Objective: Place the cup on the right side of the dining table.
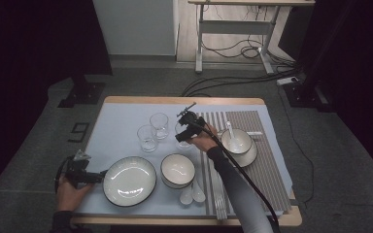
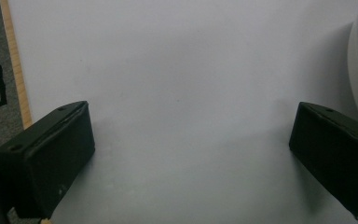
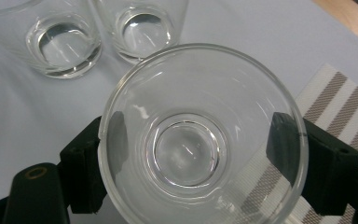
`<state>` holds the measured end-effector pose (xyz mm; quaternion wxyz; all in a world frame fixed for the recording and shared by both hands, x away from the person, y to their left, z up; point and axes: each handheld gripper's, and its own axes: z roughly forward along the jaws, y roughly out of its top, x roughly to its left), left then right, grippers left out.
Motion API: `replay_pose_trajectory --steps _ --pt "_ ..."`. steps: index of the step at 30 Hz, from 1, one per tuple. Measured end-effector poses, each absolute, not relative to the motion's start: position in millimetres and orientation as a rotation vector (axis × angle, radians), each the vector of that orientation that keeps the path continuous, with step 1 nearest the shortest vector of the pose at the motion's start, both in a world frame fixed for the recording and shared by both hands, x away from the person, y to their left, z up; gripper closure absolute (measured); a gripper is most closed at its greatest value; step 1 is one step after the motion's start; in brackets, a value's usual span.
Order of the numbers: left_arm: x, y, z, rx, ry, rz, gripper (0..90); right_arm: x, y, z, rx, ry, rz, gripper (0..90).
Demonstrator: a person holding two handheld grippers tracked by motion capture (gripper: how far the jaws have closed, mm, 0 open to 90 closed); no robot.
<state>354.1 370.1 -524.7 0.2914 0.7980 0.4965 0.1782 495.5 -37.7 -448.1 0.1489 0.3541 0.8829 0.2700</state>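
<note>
Right gripper view: clear round glass [image 3: 200, 140], thick base, between tool jaws.

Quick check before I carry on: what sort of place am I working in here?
Probably a lab or studio set up for table-setting: a table laid with a plate, bowls and glasses, a height-adjustable desk with loose cables on the floor behind, and dark surrounds.

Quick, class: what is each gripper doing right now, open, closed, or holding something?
Left gripper: open, nothing between its jaws, beside the plate.
Right gripper: closed on a clear glass, one jaw on each side.
</note>
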Motion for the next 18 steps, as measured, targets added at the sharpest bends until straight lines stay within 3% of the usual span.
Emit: replay_pose_trajectory --steps 18 --pt "354.1 370.1 -524.7 2.128 1.323 0.475 0.0 499.5 -55.8 -425.0 1.060 2.470 0.803 18.0"
